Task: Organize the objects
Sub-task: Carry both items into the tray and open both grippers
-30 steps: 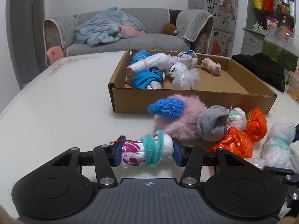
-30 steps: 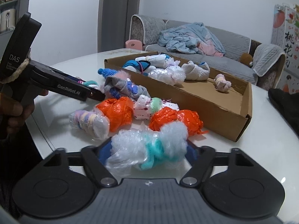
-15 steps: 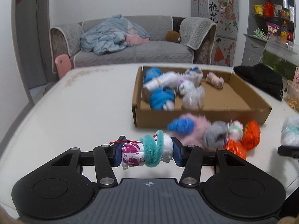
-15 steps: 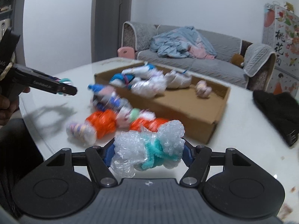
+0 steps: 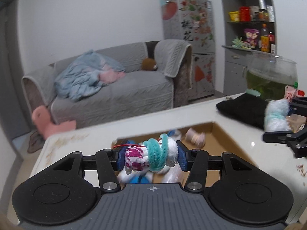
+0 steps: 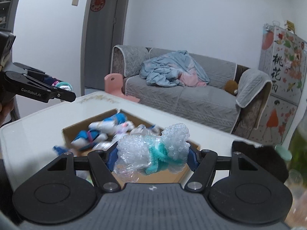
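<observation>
A white and magenta bundle (image 5: 148, 158) tied with a teal pipe cleaner sits low in the middle of the left wrist view, clamped between the fingers of the left gripper (image 5: 150, 158) and held in the air above the near end of the cardboard box (image 5: 220, 134). Low in the middle of the right wrist view, the right gripper (image 6: 151, 158) has its fingers pressed on a bubble-wrap bundle (image 6: 153, 149), also tied in teal, over the same box. The box already holds several wrapped bundles (image 6: 99, 134) at its left end and a pink one (image 5: 195, 137) farther right. So I'd say part is done and two more are on the way. A bit of blue (image 6: 58, 149) on the white surface (image 6: 38, 122) outside the box suggests more remains.
</observation>
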A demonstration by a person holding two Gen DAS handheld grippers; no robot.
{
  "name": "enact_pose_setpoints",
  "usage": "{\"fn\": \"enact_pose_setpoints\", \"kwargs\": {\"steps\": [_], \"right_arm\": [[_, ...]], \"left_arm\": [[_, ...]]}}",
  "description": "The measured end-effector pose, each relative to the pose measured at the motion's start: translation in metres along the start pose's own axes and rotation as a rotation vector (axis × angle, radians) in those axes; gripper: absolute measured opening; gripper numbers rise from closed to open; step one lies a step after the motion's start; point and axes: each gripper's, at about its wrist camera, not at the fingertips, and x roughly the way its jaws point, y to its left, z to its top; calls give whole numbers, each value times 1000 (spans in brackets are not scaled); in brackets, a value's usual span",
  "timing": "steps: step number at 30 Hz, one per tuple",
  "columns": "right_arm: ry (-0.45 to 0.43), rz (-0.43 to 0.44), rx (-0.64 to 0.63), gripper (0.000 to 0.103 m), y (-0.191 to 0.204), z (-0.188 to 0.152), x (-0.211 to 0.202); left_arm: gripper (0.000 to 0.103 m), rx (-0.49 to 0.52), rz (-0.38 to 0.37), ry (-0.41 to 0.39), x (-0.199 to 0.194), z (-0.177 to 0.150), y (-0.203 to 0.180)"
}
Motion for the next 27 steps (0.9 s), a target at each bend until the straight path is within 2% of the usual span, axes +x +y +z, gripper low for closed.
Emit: {"fn": "enact_pose_setpoints", "kwargs": {"steps": [6, 11, 20, 27], "right_arm": [[12, 12, -15, 64, -23, 21, 28], [37, 28, -27, 64, -34, 28, 53], [134, 77, -96, 64, -44, 18, 102], [219, 98, -177, 64, -44, 0, 131]], "left_arm": [[57, 11, -67, 43, 49, 32, -19], [57, 32, -102, 82, 90, 39, -36], [57, 65, -116, 183, 159, 15, -54], [57, 75, -146, 256, 197, -7, -62]]}}
